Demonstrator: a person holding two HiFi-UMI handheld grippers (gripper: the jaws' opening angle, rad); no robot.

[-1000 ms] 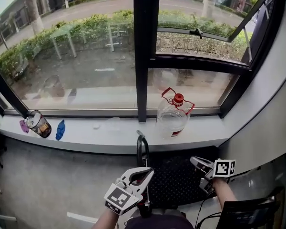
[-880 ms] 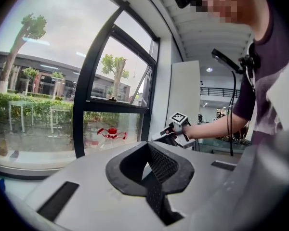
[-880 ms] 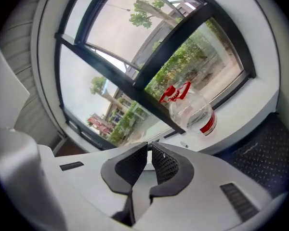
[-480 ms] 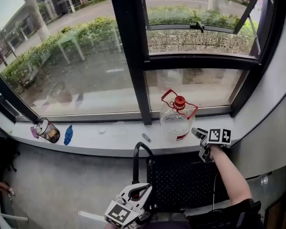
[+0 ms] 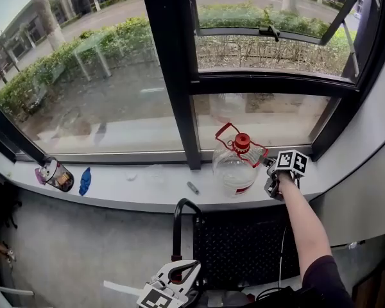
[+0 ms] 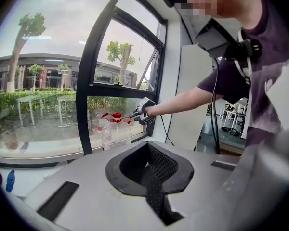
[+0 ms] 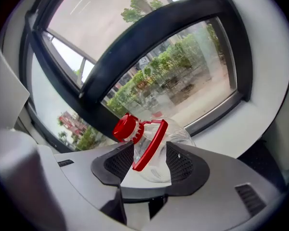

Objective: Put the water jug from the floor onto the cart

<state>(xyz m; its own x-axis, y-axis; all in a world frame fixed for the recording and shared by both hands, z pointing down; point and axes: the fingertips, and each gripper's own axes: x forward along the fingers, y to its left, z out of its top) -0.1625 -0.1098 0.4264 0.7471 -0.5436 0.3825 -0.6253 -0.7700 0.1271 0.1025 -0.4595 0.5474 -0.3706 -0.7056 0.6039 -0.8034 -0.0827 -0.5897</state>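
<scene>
The clear water jug (image 5: 233,167), with a red cap and a red handle (image 7: 151,146), stands on the white window ledge (image 5: 141,188) right of the black window post. My right gripper (image 5: 268,164) reaches out to the jug's right side. Its jaws have just been opening and stand wide, with the red handle between them and the pads apart from it. At the bottom edge of the head view my left gripper (image 5: 179,271) is shut with nothing in it, by the cart's black handle (image 5: 177,220). The left gripper view shows the jug (image 6: 116,131) and the right gripper (image 6: 143,113) far off.
The cart's black perforated deck (image 5: 244,249) lies below the ledge, between me and the jug. On the ledge's left end are a jar on its side (image 5: 54,173) and a blue item (image 5: 85,180); a small grey piece (image 5: 192,187) lies near the jug. A wall closes the right side.
My right gripper went from beside the cart out to the jug on the ledge, and its jaws opened. The left gripper sank toward the bottom edge of the head view.
</scene>
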